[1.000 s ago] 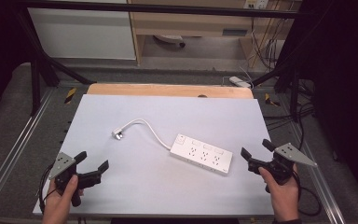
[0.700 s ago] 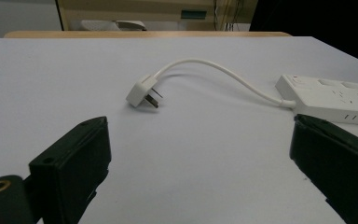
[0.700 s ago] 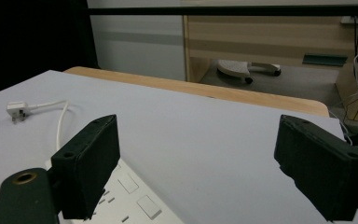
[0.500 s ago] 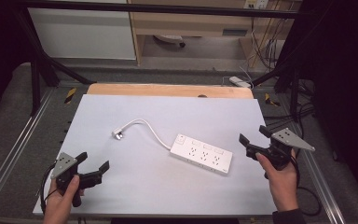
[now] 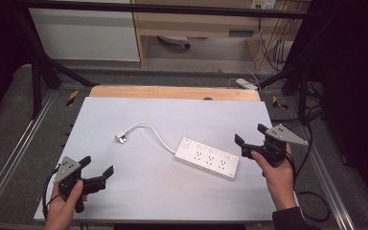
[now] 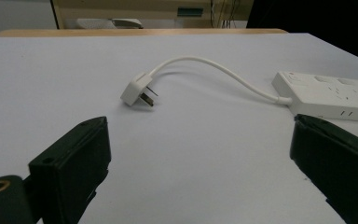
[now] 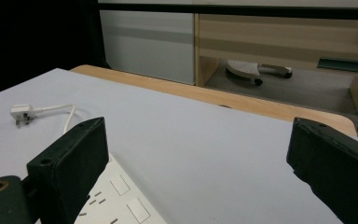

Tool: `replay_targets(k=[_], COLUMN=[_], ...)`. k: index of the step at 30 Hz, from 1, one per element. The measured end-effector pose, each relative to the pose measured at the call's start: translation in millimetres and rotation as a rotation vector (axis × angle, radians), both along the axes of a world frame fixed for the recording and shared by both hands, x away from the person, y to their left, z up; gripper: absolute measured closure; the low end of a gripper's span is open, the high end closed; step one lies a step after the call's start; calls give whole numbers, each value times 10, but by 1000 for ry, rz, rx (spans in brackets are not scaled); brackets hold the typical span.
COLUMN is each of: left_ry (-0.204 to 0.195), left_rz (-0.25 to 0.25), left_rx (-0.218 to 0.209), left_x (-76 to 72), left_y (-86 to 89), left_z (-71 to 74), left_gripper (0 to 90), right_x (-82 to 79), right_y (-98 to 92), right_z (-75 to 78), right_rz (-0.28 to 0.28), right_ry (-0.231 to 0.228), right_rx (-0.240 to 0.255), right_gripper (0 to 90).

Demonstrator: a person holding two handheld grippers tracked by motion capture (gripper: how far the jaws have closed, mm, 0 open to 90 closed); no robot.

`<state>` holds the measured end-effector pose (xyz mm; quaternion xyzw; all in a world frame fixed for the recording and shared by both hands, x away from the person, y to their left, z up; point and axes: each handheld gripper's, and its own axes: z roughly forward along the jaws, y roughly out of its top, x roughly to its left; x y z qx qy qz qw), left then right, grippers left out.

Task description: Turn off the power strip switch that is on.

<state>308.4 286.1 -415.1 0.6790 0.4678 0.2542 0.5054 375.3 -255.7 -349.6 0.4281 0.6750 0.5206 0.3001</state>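
A white power strip (image 5: 207,158) lies at a slant right of the table's middle. Its white cable (image 5: 154,132) curves left to a white plug (image 5: 121,137) that lies loose on the surface. My right gripper (image 5: 250,134) hovers just beyond the strip's right end; its jaws have just been opening and stand open with nothing between them. In the right gripper view the strip (image 7: 116,196) sits low beside the left jaw and the plug (image 7: 21,113) lies far left. My left gripper (image 5: 96,165) rests open near the front left, facing the plug (image 6: 137,91) and strip (image 6: 331,95).
The pale grey tabletop (image 5: 172,115) ends in a wooden strip (image 5: 172,92) at the back. Metal frame rails (image 5: 9,158) run along both sides. Shelving and loose cables (image 5: 268,48) stand beyond the table. A black cable (image 5: 311,201) trails from the right gripper.
My right gripper has moved away from the front edge and risen a little, now beside the strip's right end. The left gripper, strip and plug have stayed put.
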Motion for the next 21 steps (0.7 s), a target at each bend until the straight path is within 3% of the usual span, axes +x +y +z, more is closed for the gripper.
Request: replay_targets(k=[11, 21], left_ry=[5, 3], left_rz=[-1, -6], left_rx=[2, -4], left_x=[3, -1], left_y=[-9, -8], left_z=[-4, 3], left_gripper=[53, 53], right_x=[80, 168], right_y=[63, 142], right_z=[-56, -153], right_rz=[16, 37], right_ry=[22, 47], right_rx=[-5, -41], right_gripper=[72, 132])
